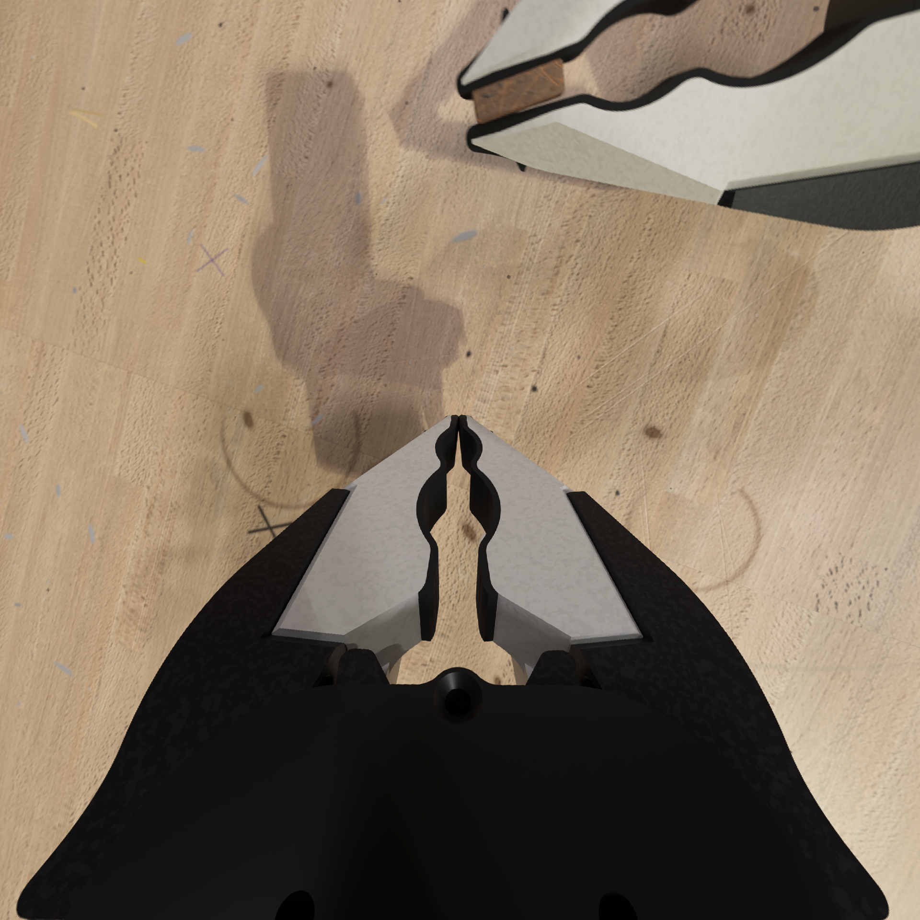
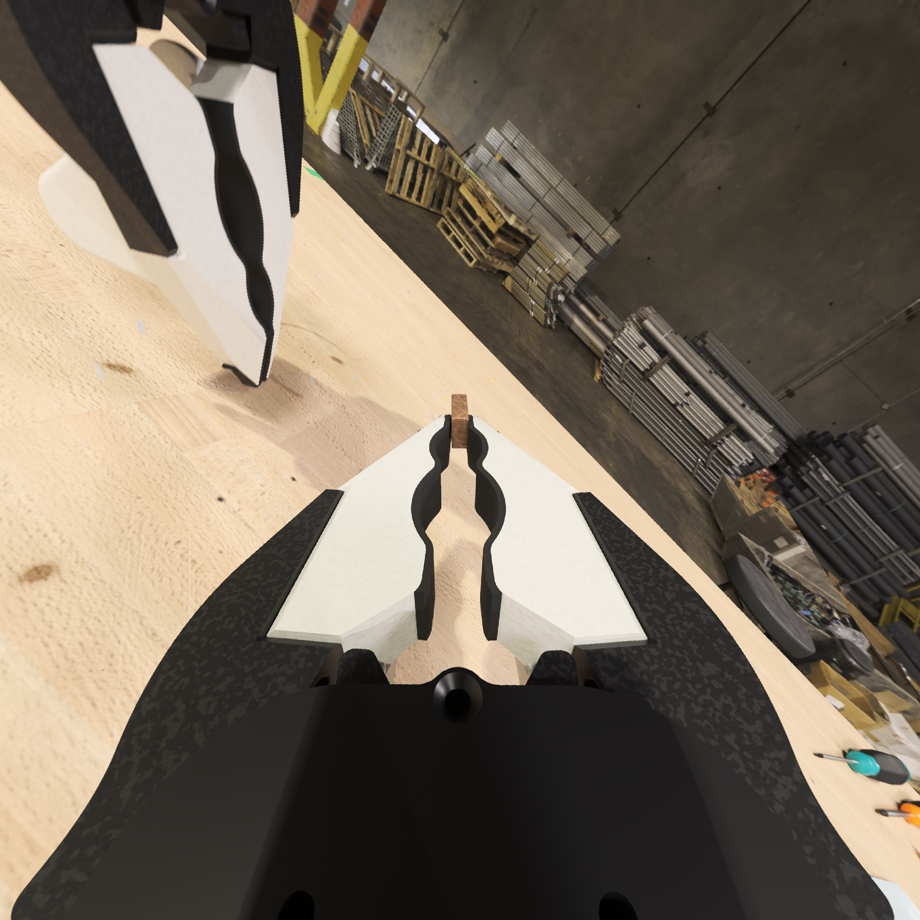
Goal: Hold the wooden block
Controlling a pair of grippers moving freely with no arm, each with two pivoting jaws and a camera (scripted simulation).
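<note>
The wooden block (image 2: 459,421) is pinched at the very tips of the right gripper (image 2: 458,432), at the centre of the right wrist view. The two fingers have closed on it from either side, and roughly the outer half of the block pokes out past them. In the left wrist view the same grip shows at the upper right of the frame: the wooden block (image 1: 517,95) sits between the white fingertips (image 1: 508,64), above the light wooden table (image 1: 149,348) with a shadow cast beside it, so it appears to be lifted clear, though I cannot tell by how much.

The left gripper (image 1: 458,419) is pressed together on nothing, its tips meeting at the middle of its own view. From the right wrist view it looms at the upper left of the frame, tips pointing down just above the table.

Farther out, two screwdrivers (image 2: 876,764) lie at the lower right of the right wrist view, well apart from the action.

The main risk, as I judge it, is the shallow bite. With so little of the block inside the pads, a tilt, a jolt or a slight easing of pressure could let it pivot or slip out and drop. A careless sweep towards the left gripper could also knock it loose.
</note>
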